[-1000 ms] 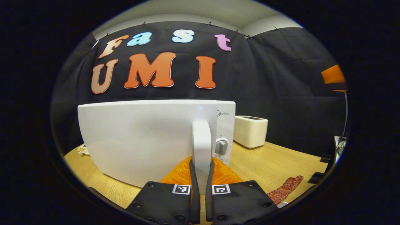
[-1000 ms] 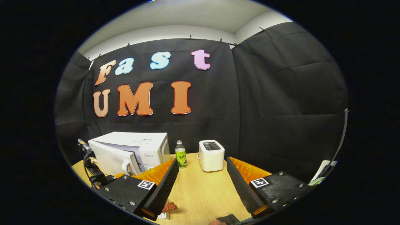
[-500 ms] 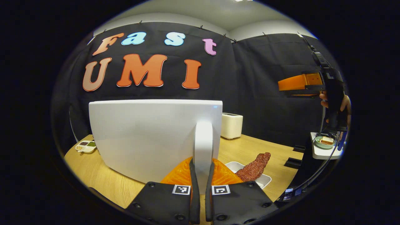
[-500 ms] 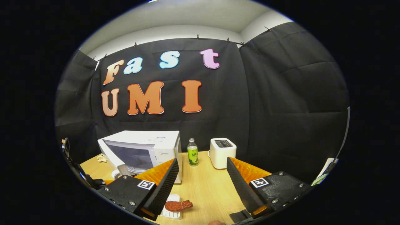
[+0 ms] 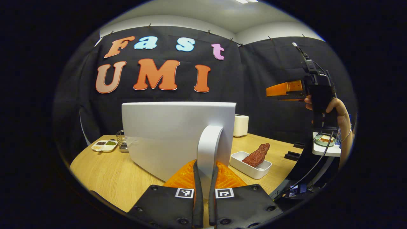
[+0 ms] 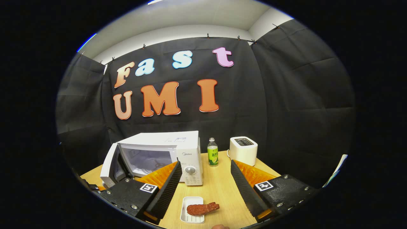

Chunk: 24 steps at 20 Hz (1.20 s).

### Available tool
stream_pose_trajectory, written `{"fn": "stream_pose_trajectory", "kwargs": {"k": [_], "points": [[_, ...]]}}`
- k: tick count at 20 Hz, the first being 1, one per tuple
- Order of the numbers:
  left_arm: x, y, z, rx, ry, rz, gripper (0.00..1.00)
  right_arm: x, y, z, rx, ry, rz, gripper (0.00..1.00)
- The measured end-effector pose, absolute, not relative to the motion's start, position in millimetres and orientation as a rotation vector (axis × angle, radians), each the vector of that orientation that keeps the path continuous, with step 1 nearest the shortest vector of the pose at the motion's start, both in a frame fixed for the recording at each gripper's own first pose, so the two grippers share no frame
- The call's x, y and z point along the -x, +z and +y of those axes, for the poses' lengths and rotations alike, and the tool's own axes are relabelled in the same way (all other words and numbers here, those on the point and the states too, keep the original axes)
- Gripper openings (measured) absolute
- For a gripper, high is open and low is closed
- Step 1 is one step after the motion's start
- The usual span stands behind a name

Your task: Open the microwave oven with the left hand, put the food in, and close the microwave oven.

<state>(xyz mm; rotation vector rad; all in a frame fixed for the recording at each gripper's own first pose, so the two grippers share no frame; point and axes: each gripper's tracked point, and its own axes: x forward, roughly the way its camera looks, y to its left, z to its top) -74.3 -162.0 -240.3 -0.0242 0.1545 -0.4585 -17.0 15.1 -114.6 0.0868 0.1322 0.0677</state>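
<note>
My left gripper (image 5: 204, 178) is shut on the white handle (image 5: 208, 149) of the microwave door (image 5: 171, 133), which fills the middle of the left gripper view. In the right gripper view the white microwave (image 6: 165, 156) stands with its door (image 6: 109, 167) swung wide to the left and its cavity showing. A reddish piece of food (image 6: 203, 208) lies across a white tray (image 6: 189, 213) on the wooden table, below and between my right gripper's (image 6: 206, 184) open fingers. The same food (image 5: 256, 155) and tray (image 5: 251, 167) sit to the right of the door. The right gripper (image 5: 287, 90) hangs high at the right, held by a hand (image 5: 340, 109).
A green-labelled bottle (image 6: 212, 156) and a white toaster (image 6: 243, 150) stand right of the microwave. A small divided dish (image 5: 104, 145) and a wire holder (image 5: 120, 140) sit at the table's far left. A side shelf with a bowl (image 5: 324, 140) stands at the right.
The microwave door has swung from nearly closed to wide open, pulled by my left gripper. The right gripper view has shifted so the food and tray now lie nearer its centre.
</note>
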Motion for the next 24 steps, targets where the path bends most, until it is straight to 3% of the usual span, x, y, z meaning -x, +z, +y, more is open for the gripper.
{"fn": "stream_pose_trajectory", "kwargs": {"k": [5,11,15,17,24], "points": [[95.6,-239.5,-105.8,0.016,-0.309,0.137,0.1,23.0,-116.8,43.4,-0.093,0.11,0.138,0.96],[120.9,-240.4,-2.7,0.028,0.02,0.119,0.15,32.9,-123.0,71.8,-0.098,0.152,0.148,0.95],[133.3,-242.1,11.6,0.046,0.027,0.132,0.15,37.2,-128.9,81.2,-0.109,0.163,0.161,0.96],[140.5,-240.6,13.7,0.026,0.023,0.134,0.21,37.9,-132.7,83.0,-0.115,0.164,0.166,0.96],[159.0,-230.1,39.1,0.007,0.069,0.126,0.19,30.7,-146.1,73.8,-0.121,0.119,0.169,0.96]]}}
